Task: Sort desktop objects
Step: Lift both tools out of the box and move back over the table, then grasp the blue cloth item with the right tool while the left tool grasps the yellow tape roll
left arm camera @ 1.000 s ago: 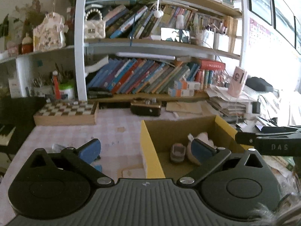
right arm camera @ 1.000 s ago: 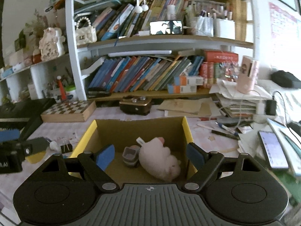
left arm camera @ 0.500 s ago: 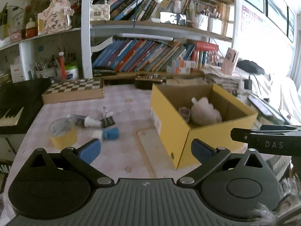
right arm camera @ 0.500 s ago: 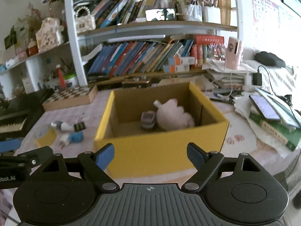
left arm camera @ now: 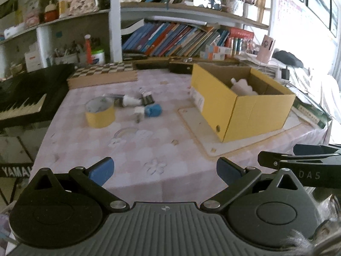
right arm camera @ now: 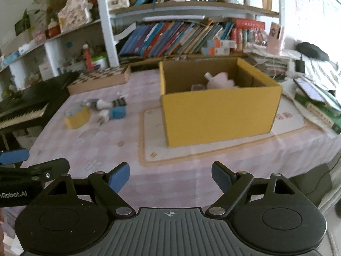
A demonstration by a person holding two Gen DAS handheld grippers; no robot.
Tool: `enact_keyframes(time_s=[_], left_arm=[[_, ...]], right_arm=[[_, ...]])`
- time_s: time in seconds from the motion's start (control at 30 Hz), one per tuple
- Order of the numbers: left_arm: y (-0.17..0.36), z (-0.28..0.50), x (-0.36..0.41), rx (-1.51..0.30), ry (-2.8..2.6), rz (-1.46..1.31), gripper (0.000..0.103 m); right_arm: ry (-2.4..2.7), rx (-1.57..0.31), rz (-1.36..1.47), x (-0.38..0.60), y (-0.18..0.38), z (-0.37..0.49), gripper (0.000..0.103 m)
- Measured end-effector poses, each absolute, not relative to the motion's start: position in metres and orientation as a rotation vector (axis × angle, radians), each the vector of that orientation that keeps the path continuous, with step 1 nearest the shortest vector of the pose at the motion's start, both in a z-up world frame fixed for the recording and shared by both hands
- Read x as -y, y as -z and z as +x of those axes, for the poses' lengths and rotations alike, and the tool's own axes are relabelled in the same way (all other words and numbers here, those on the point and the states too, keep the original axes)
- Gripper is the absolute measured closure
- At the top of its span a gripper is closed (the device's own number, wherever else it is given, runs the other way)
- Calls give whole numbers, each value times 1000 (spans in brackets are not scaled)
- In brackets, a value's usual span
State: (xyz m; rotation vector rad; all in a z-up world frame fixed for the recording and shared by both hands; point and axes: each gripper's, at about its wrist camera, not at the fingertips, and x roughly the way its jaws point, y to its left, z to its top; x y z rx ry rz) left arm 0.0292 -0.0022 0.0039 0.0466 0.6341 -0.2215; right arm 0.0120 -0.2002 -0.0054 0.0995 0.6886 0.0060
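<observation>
A yellow cardboard box (left arm camera: pixel 255 111) (right arm camera: pixel 217 115) stands on the pink tablecloth, holding a pale pink plush toy (right arm camera: pixel 220 81) (left arm camera: pixel 243 86) and a small grey item (right arm camera: pixel 197 87). Left of it lie a yellow tape roll (left arm camera: pixel 99 112) (right arm camera: pixel 76 115), a blue object (left arm camera: pixel 153 109) (right arm camera: pixel 117 112), a white plug (left arm camera: pixel 137 113), a white bottle (left arm camera: pixel 127 100) and a black binder clip (left arm camera: pixel 147 98). My left gripper (left arm camera: pixel 164 169) stands open and empty over the table's near edge. My right gripper (right arm camera: pixel 170 176) is open and empty too, well short of the box.
A chessboard box (left arm camera: pixel 102 75) sits at the back of the table, a black keyboard (left arm camera: pixel 21 104) to the left. Bookshelves (right arm camera: pixel 174 36) fill the wall behind. Books, a phone (right arm camera: pixel 309 88) and cables crowd the right side. The box rests on a pale mat (right arm camera: pixel 153 147).
Both grippers have pulled back and away from the box toward the table's near edge. The box and the small items now appear farther off; both stay open.
</observation>
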Motion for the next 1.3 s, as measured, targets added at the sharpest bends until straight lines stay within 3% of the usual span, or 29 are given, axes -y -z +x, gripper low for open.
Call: enact_keyframes(time_s=[1.3], left_arm=[[-2, 17, -96, -642, 11, -36, 0]], right_arm=[[-281, -757, -9, 90, 14, 32, 17]])
